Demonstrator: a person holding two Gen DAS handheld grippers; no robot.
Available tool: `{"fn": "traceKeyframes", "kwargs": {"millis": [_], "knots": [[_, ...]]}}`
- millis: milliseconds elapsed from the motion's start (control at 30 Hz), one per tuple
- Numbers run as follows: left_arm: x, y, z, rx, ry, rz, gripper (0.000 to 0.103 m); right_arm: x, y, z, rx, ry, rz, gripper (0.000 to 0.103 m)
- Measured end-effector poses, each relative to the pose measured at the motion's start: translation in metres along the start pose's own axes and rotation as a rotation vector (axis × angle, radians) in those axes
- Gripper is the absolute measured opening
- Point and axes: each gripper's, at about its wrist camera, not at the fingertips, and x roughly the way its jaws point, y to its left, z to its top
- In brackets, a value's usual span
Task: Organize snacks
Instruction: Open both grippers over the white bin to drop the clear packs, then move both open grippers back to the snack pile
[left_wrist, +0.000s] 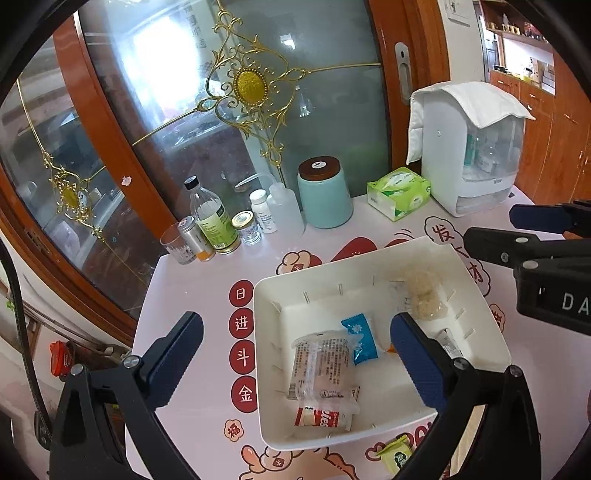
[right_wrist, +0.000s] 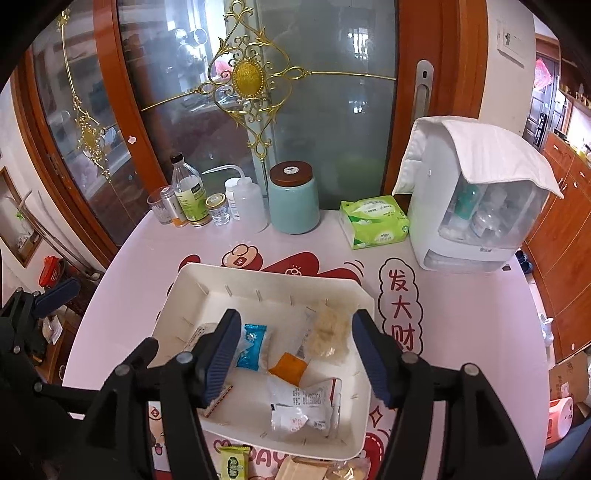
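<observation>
Both grippers hang over the tray (right_wrist: 192, 280) mid-tabletop (right_wrist: 461, 332) — left gripper (left_wrist: 295, 365) spread wide, right gripper (right_wrist: 295, 354) apart — neither holding any snack (right_wrist: 253, 345).

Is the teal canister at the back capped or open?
Capped. The teal canister stands upright with its dark brown lid seated flat on top.
</observation>
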Motion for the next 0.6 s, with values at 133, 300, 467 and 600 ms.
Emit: {"fn": "traceKeyframes", "kwargs": {"millis": [133,300,467,600], "knots": [[-0.007,-0.001,-0.006,0.001,0.006,-0.009,0.101,-0.007,0.004,-0.007,-0.002,0.0,0.002,0.063],[-0.016,-0.001,-0.013,-0.005,0.012,-0.024,0.101,-0.02,0.009,-0.018,-0.007,-0.002,0.005,0.063],[-0.03,-0.002,-0.022,0.001,0.006,-0.031,0.101,-0.036,0.012,-0.03,-0.005,-0.014,0.006,0.063],[-0.046,-0.001,-0.028,0.001,0.002,-0.033,0.101,-0.053,0.013,-0.042,-0.002,-0.021,0.006,0.063]]}}
